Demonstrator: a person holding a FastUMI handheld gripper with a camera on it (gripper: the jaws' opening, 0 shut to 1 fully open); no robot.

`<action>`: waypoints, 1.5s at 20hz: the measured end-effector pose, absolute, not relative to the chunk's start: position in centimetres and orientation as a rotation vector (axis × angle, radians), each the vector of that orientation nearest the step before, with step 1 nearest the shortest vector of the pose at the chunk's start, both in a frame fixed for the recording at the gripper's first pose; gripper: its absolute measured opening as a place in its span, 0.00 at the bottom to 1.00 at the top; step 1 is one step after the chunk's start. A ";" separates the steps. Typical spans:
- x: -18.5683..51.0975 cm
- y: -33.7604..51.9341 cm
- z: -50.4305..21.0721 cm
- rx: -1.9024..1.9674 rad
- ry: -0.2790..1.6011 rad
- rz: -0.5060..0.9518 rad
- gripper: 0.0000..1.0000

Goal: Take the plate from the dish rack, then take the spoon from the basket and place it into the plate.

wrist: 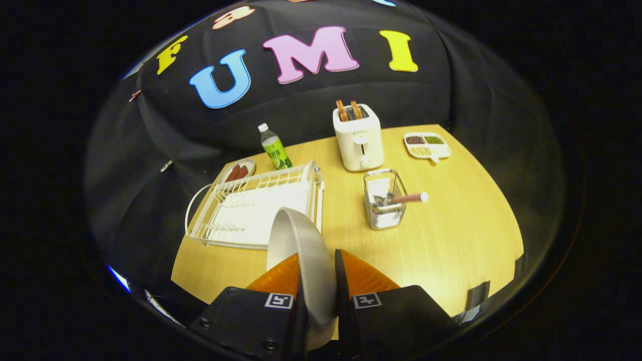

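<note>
gripping plate (pixel 301 250) edge-on between fingers (pixel 281 276), above table (pixel 451 235).

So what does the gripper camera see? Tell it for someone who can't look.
The gripper holds a grey plate on edge between its fingers, above a wooden table. Beyond lie a white dish rack, a wire basket with a spoon, and a toaster.

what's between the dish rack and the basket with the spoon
Bare table in the gripper view. The hand-held gripper holds the plate nearer, in front of the dish rack; the basket stands apart.
</note>
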State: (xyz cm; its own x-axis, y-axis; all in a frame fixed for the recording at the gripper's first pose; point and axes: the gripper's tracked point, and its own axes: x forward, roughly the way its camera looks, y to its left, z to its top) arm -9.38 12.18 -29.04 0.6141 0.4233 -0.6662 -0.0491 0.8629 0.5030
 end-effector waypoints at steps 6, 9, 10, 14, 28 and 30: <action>-11.1 13.4 -35.5 0.527 0.976 0.296 0.28; -10.7 13.7 -37.5 0.580 1.001 0.274 0.28; -10.5 13.8 -37.9 0.615 1.000 0.269 0.28; -9.7 13.0 -39.9 0.590 1.017 0.221 0.31; -8.8 9.1 -41.7 0.480 1.035 0.067 0.69; -8.5 8.2 -40.3 0.464 0.993 0.081 0.73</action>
